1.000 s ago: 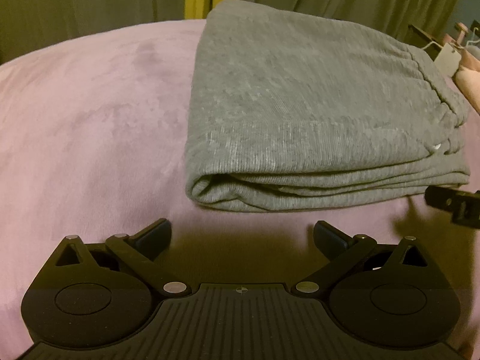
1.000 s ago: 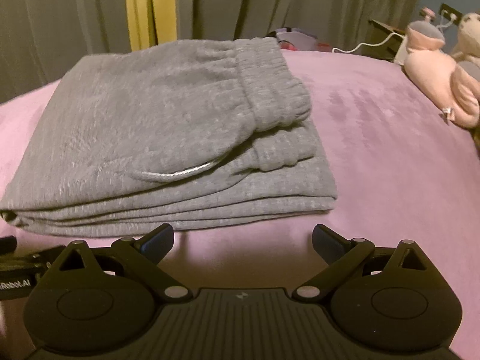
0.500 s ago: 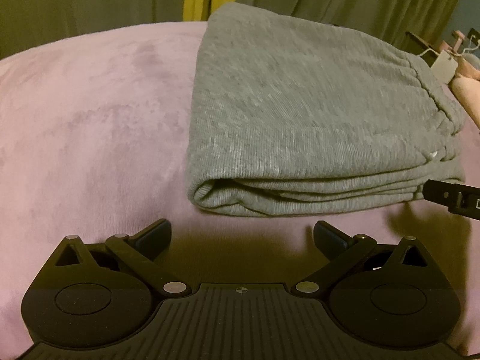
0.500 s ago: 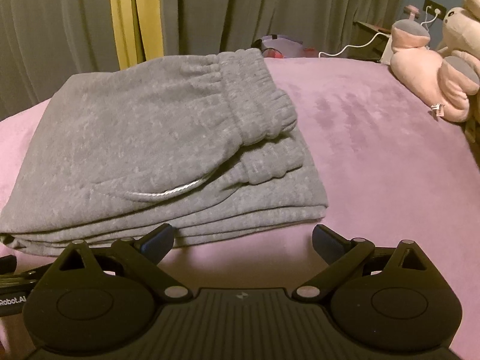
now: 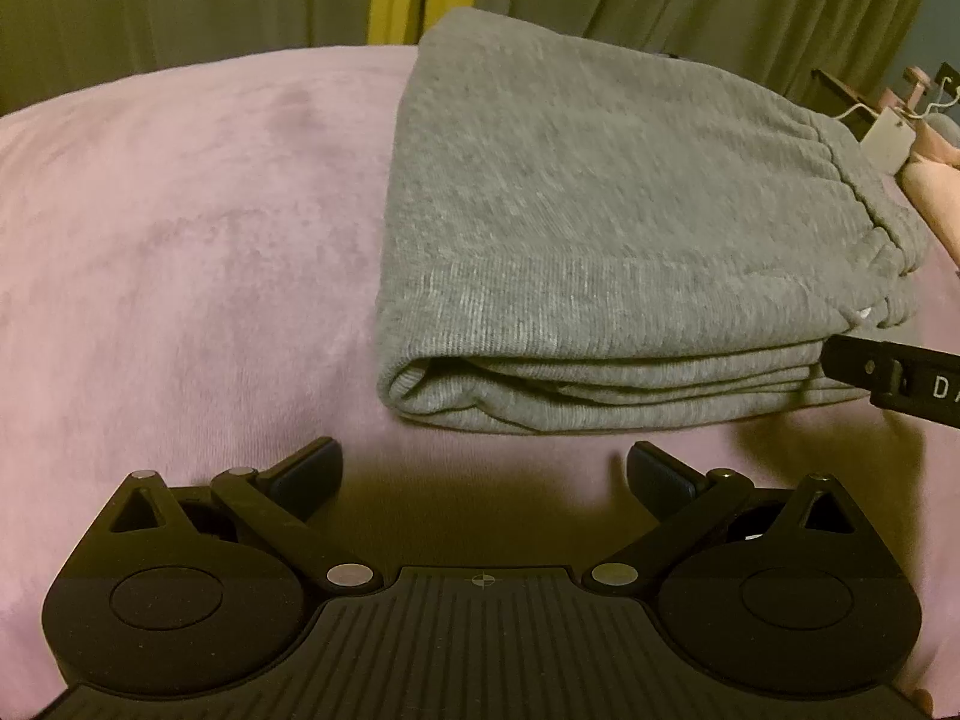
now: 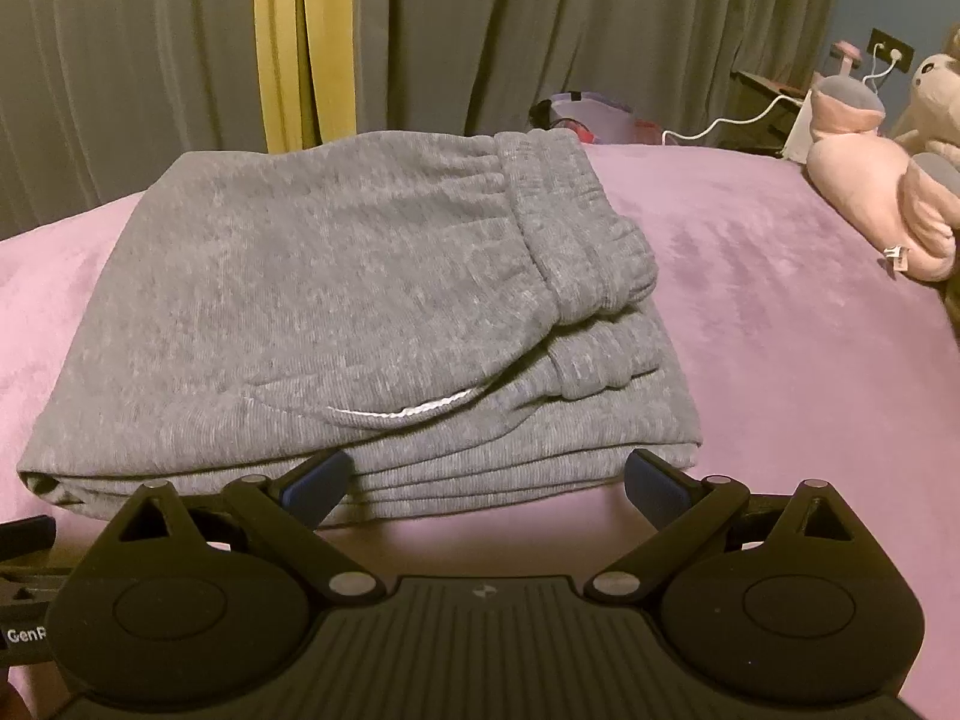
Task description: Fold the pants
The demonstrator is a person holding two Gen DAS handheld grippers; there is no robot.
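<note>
Right wrist view shows the grey pants (image 6: pixel 336 300) lying folded into a thick stack on the pink bed (image 6: pixel 780 360), soft, limp and judged light, best gripped through all layers at the near edge, both grippers' jaws being spread and empty.

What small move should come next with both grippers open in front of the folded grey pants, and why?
Probably ease the right gripper forward a touch and shut it on the near stacked edge of the pants. Its open fingers already straddle those layers, while the left gripper, also open, sits short of the rolled corner. The white drawstring sticks out, so the bundle may need tidying.
</note>
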